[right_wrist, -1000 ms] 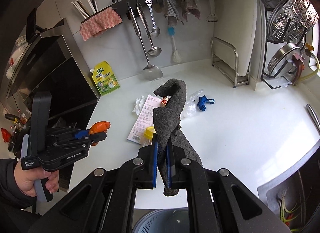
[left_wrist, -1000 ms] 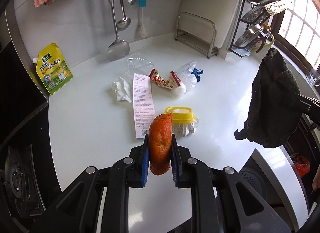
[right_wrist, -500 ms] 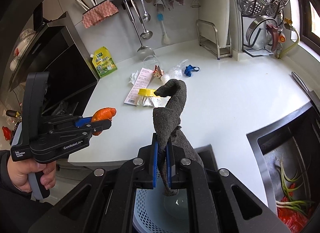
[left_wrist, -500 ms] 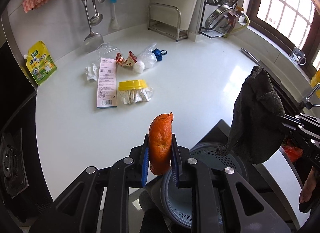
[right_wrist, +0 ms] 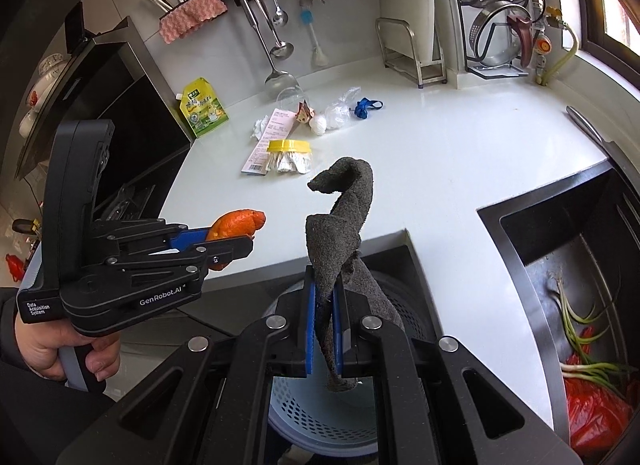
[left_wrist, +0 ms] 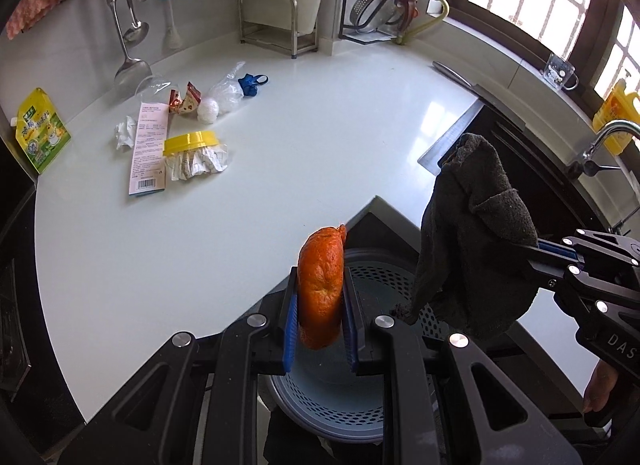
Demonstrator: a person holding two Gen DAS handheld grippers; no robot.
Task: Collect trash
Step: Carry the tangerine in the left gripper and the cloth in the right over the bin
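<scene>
The left gripper (left_wrist: 320,321) had its blue-padded fingers (left_wrist: 289,329) clamped on a piece of orange peel (left_wrist: 321,285), which stood on end between them and stuck out past the tips. The right gripper (right_wrist: 325,329) had its fingers (right_wrist: 309,329) pressed together on a dark grey rag (right_wrist: 344,233); the cloth rose in a twist above them, curled over at the top, and a short tail hung below.

Both grippers pointed steeply downward, side by side, the left one (right_wrist: 224,243) plain to see from the right wrist view with a hand (right_wrist: 60,345) wrapped round its handle. Under them sat a round perforated bin (left_wrist: 384,289), pale blue-grey, standing below the edge of the white tabletop (left_wrist: 304,153) where it cuts in at a corner. Peel and rag both hung over its open mouth.

Farther back on the tabletop, well apart from the grippers, the other rubbish lay in a loose cluster: a long printed slip (left_wrist: 149,149), a yellow lid (left_wrist: 191,142) touching some crumpled paper (left_wrist: 196,163), a white tissue wad (left_wrist: 125,136), a small torn red packet (left_wrist: 183,100), a clear bag (left_wrist: 224,95) and a blue scrap (left_wrist: 250,83). A yellow-green pouch (left_wrist: 42,133) leaned by the wall. Off to the right, the sink (right_wrist: 568,277) held spring onions and something red.
</scene>
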